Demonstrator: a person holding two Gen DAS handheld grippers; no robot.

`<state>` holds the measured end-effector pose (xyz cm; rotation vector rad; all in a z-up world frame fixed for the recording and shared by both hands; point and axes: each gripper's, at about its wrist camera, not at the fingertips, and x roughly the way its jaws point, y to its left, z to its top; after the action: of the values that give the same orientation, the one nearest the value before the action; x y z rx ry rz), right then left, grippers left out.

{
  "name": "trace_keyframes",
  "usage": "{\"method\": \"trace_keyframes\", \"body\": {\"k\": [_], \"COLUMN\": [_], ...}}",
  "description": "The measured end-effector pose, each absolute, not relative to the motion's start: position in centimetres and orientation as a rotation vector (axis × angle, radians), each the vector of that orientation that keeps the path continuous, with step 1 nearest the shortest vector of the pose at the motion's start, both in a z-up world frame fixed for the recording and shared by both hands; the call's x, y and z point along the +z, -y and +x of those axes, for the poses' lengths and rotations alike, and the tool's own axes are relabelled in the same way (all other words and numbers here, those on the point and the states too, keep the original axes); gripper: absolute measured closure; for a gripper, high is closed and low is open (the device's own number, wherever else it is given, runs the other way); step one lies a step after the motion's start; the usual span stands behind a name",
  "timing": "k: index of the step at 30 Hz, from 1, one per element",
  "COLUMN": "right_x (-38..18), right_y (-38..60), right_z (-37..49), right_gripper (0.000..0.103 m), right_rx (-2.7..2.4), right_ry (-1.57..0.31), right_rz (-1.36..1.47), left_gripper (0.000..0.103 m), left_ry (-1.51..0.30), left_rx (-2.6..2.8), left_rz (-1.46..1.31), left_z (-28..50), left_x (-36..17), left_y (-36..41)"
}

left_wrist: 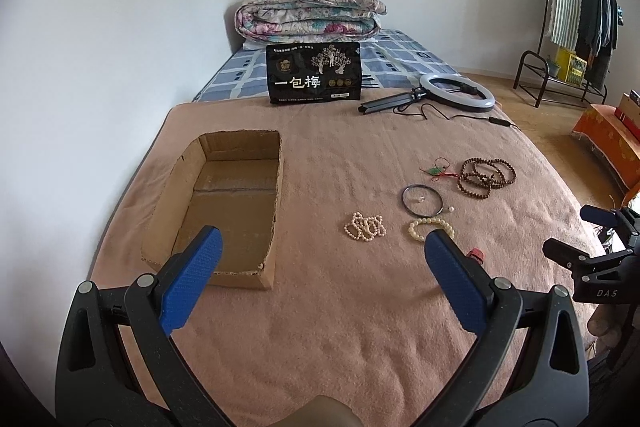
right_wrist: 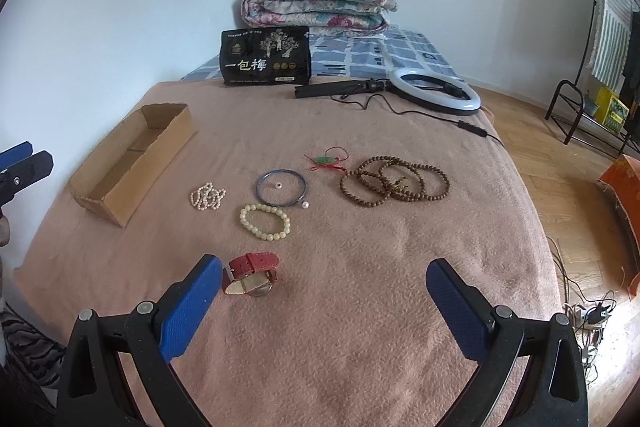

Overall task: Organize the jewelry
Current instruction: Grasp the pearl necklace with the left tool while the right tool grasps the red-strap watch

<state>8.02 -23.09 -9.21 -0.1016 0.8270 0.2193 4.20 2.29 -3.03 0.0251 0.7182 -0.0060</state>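
Both grippers hang wide open and empty over the bed: the left gripper (left_wrist: 322, 255) has its blue pads spread with nothing between them, and the right gripper (right_wrist: 324, 285) is spread just as far, its left pad just beside the red-strapped wristwatch (right_wrist: 251, 274) at about 10 o'clock from its centre. Beyond the watch, toward 12 o'clock in the right wrist view, lie the pale bead bracelet (right_wrist: 265, 221), the small pearl strand (right_wrist: 208, 195) at 11 o'clock, the thin dark bangle (right_wrist: 281, 188) with a loose pearl at its edge, the green pendant on red cord (right_wrist: 328, 159), and the coiled brown wooden prayer beads (right_wrist: 394, 179) toward 1 o'clock. From the left gripper, the open cardboard box (left_wrist: 224, 203) sits at 11 o'clock, well apart from the jewelry. Its floor looks almost bare; a few pale beads may show at its near inner corner, but that is too small to tell. By that reading the sorting has hardly begun, and all six pieces are yet to go into the box, the watch being nearest. Everything rests on a pinkish-brown blanket (right_wrist: 360, 327) spread over the bed; at its far end stand a black snack bag (right_wrist: 266, 55), a ring light (right_wrist: 434, 91) on a folded tripod, and a folded floral quilt (right_wrist: 318, 3). White walls meet behind; a clothes rack (left_wrist: 576, 11) stands over wooden flooring at 2 o'clock.
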Motion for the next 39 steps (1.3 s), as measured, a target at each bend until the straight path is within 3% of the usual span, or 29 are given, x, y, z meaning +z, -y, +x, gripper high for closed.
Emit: {"method": "trace_keyframes", "body": {"k": [3,12,15,18,39], "right_x": [-10.0,-12.9,-14.1,-15.1,-18.3], "right_y": [22.8,20.8,19.9,19.0,15.5], "right_z": [8.6,10.9,11.3,11.7,14.2], "right_gripper": [0.0,0.0,0.001,0.002,0.003], "right_rx": [0.24,0.369,0.416,0.44,0.476], "right_ry": [-0.865,-0.937,-0.973,-0.992,-1.001], "right_rz": [-0.099,-0.175,-0.194,-0.203,-0.302], "left_gripper": [0.0,0.027,0.031,0.047,0.055], "left_ry": [-0.744,-0.878,-0.885,-0.968,-1.122], "left_rx": [-0.031,-0.144,-0.167,-0.169,-0.155], "left_rz": [0.046,0.032,0.062,-0.013,-0.014], "left_z": [4.9,8.8,10.3,12.5,20.4], "left_x": [-3.6,-5.9,-6.8,-8.7,-16.6], "left_y": [-1.8,-0.1,0.9,0.4,1.2]}}
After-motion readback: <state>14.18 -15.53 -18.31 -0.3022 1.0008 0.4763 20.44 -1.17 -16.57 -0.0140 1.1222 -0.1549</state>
